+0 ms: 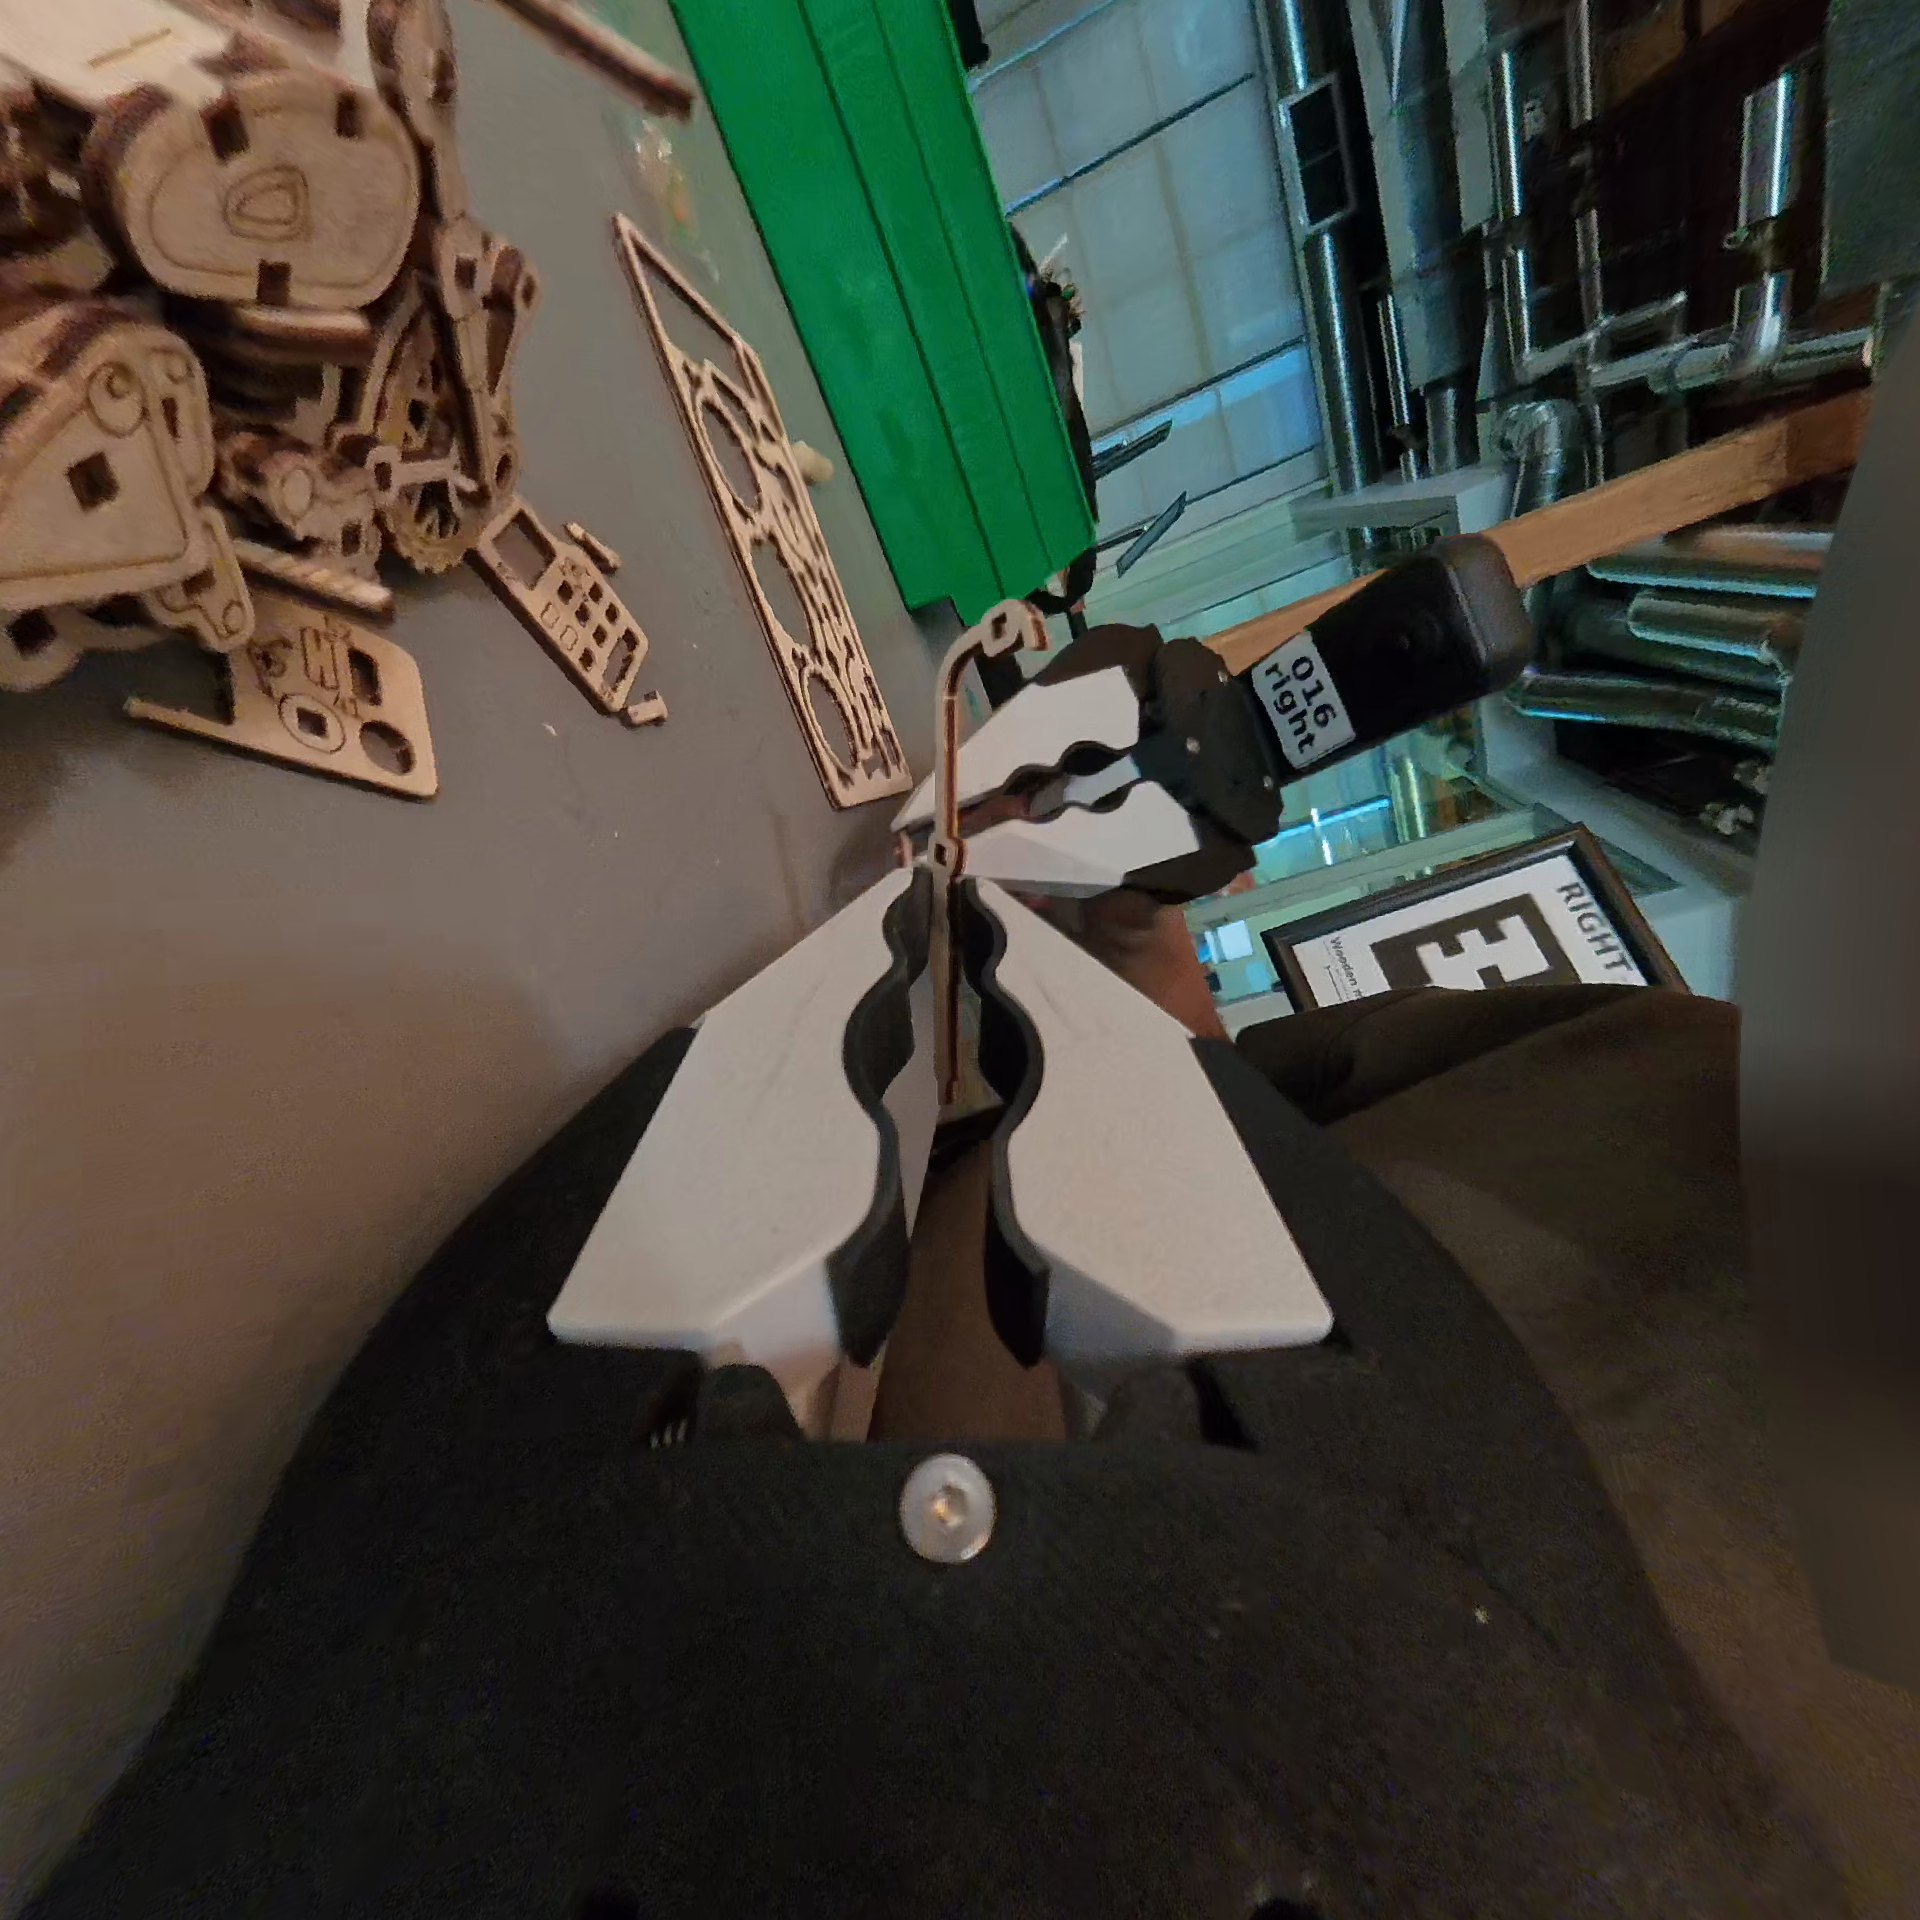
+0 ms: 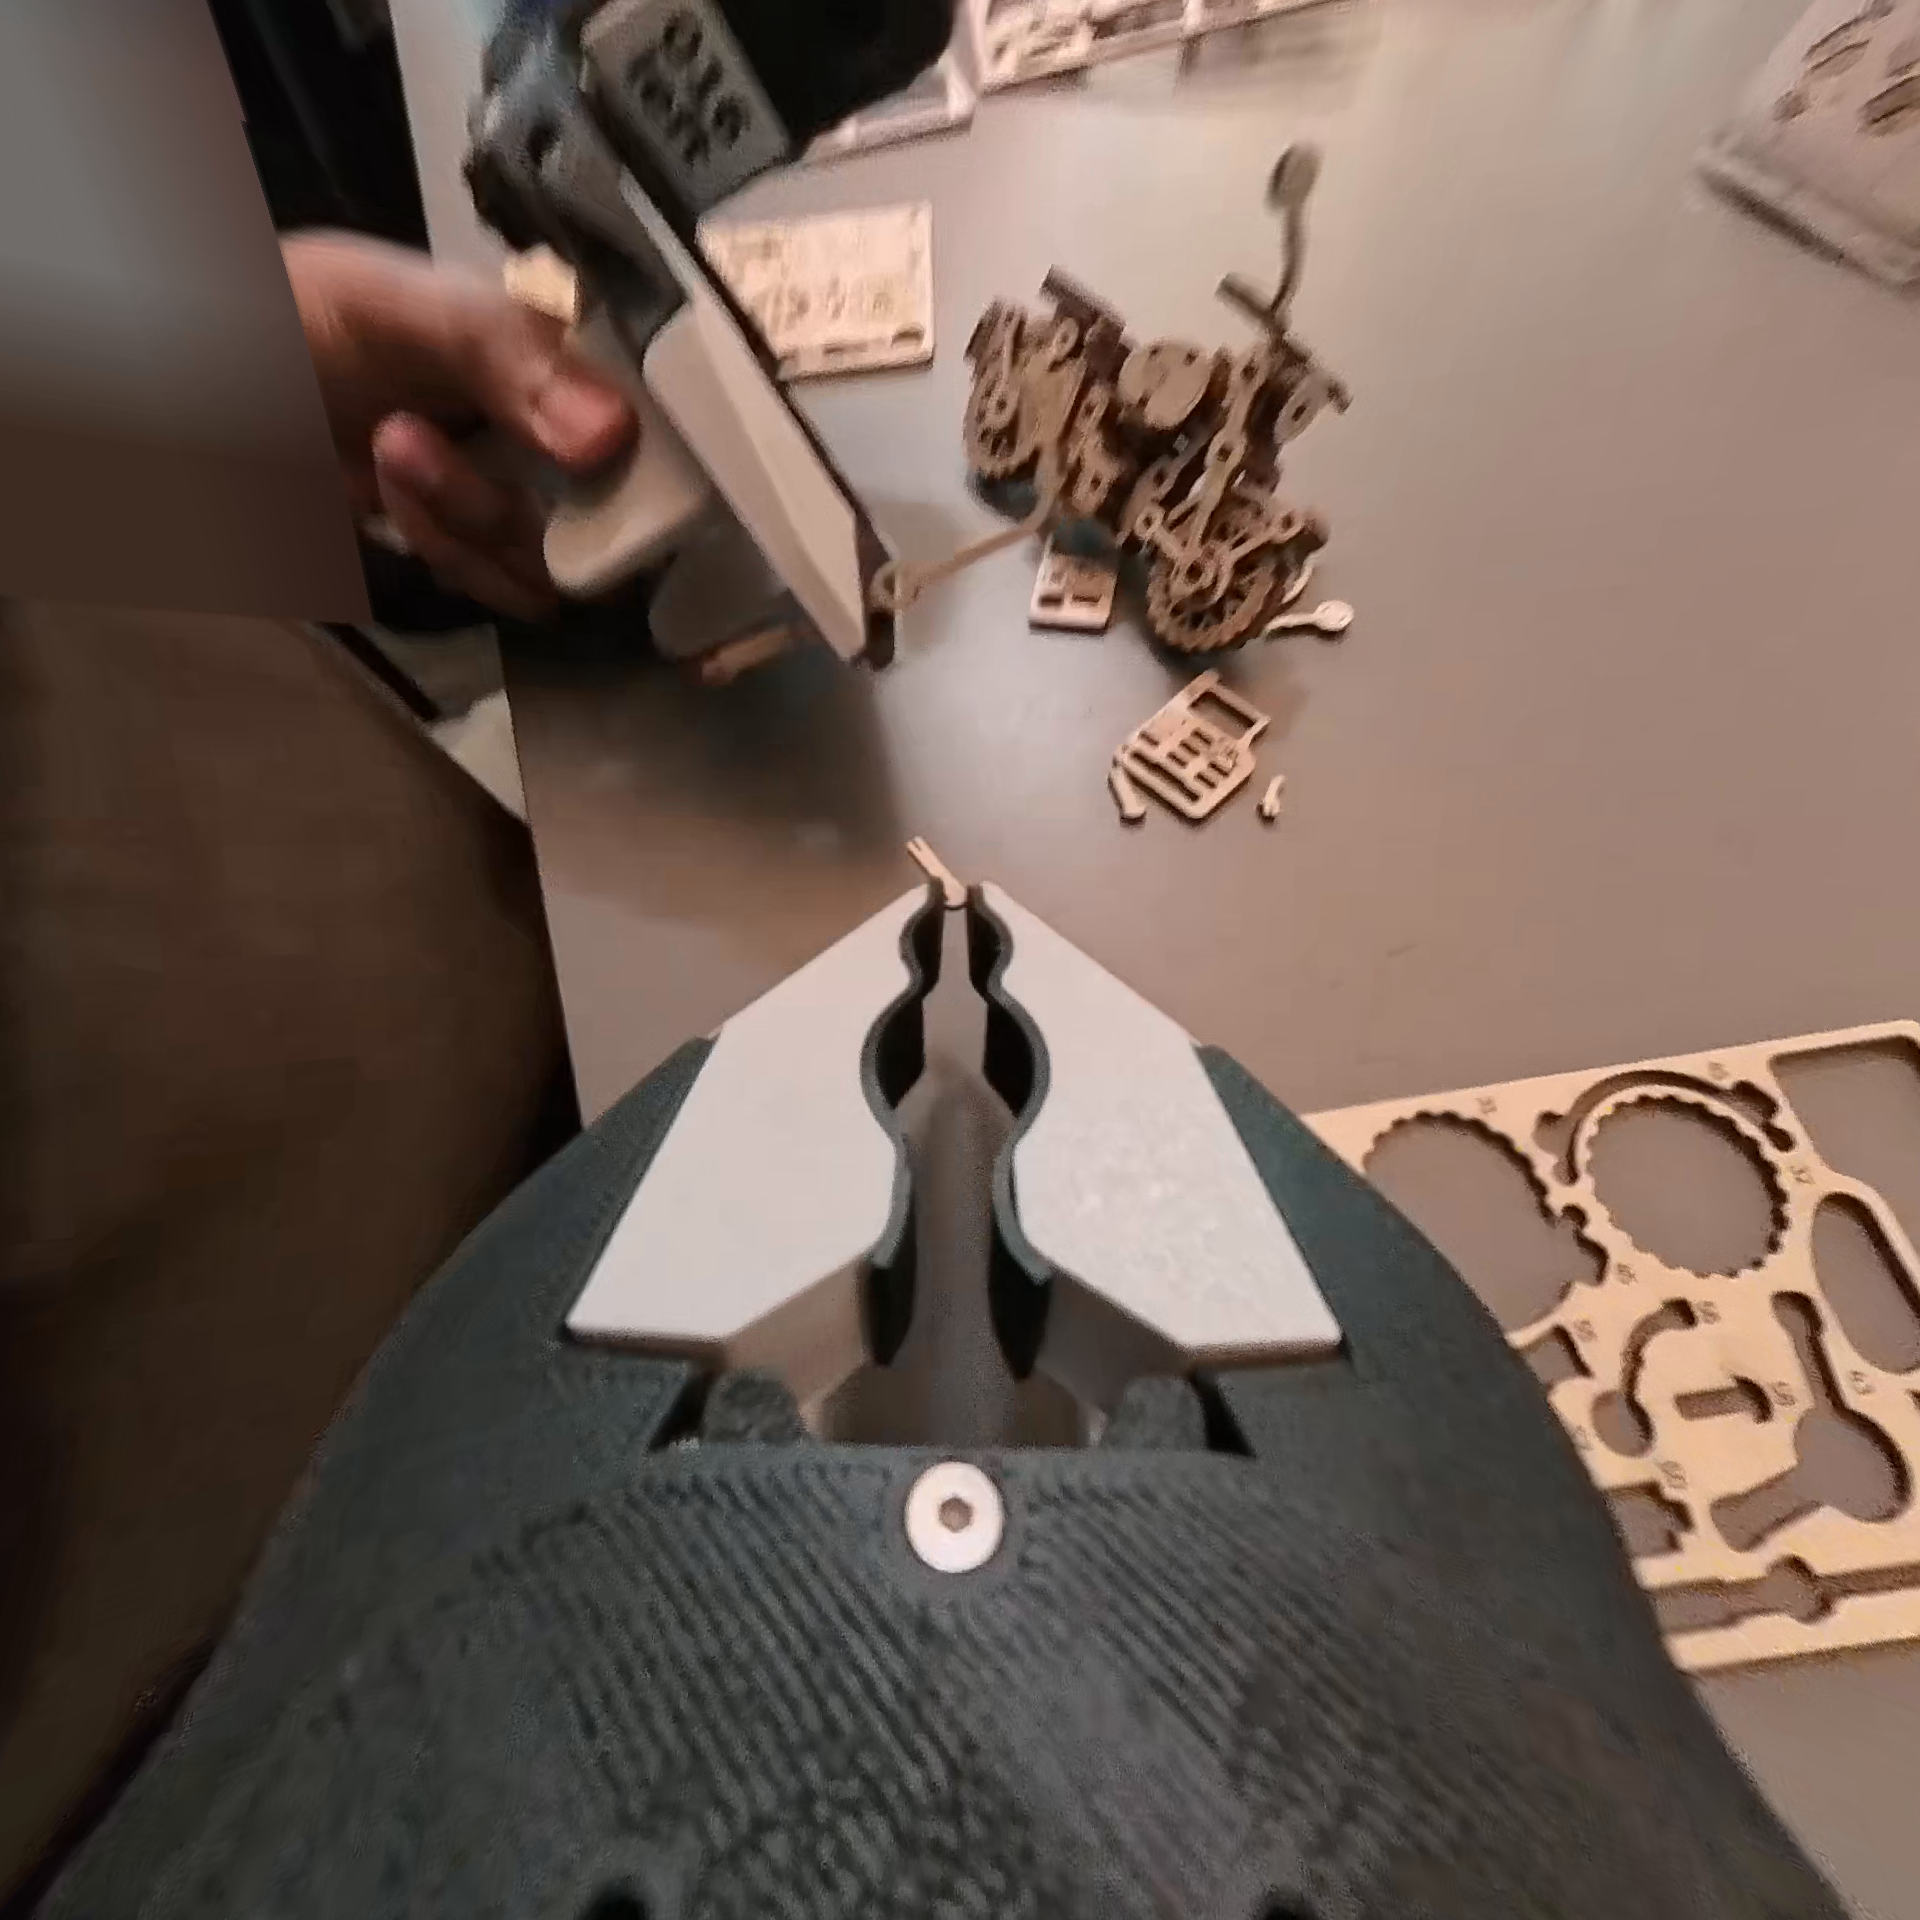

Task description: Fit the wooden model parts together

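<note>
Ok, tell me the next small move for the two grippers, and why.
Probably ease the right gripper in toward the thin wooden strip that the left gripper clamps upright, aiming its small wooden peg at the strip's lower end. Both grippers are shut on parts held above the grey table, tips almost meeting, so only fine alignment seems left.

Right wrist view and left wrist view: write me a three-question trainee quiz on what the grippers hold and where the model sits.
1. True or false: the left gripper is open and empty.
2. The part-built wooden model sits: A on the grey table; B on the floor; C in a box.
3. Fill in: the right gripper pinches a small wooden ___ at its fingertips.
Key: 1 false, its fingers are shut on a thin wooden strip; 2 A; 3 piece.
</note>
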A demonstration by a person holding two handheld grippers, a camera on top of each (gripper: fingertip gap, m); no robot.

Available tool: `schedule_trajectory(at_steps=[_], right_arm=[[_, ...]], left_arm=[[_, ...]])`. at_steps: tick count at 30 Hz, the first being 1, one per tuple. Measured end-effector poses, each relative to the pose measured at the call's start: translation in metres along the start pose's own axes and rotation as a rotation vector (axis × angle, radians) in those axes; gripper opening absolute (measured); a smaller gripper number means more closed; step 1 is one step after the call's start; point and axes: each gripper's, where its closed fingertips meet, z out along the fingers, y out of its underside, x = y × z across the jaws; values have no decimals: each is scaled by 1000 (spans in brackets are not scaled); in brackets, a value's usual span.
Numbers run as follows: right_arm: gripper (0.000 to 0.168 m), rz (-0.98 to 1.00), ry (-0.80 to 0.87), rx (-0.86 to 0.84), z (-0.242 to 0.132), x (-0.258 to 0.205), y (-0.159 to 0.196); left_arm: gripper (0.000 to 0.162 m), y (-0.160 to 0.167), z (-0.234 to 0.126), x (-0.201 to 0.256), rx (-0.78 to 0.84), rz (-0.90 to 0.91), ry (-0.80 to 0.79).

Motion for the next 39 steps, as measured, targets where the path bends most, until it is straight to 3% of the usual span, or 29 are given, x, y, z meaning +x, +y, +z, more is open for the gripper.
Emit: schedule_trajectory(at_steps=[5, 16, 39], right_arm=[[2, 209, -11, 123, -1, -2, -30], [2, 552, -63, 205, 8, 0, -38], [0, 581, -39, 153, 18, -1, -29]], left_arm=[[2, -3, 2, 3, 36, 173, -71], [2, -4, 6, -11, 40, 492, -387], [2, 1, 10, -11, 27, 581, -470]])
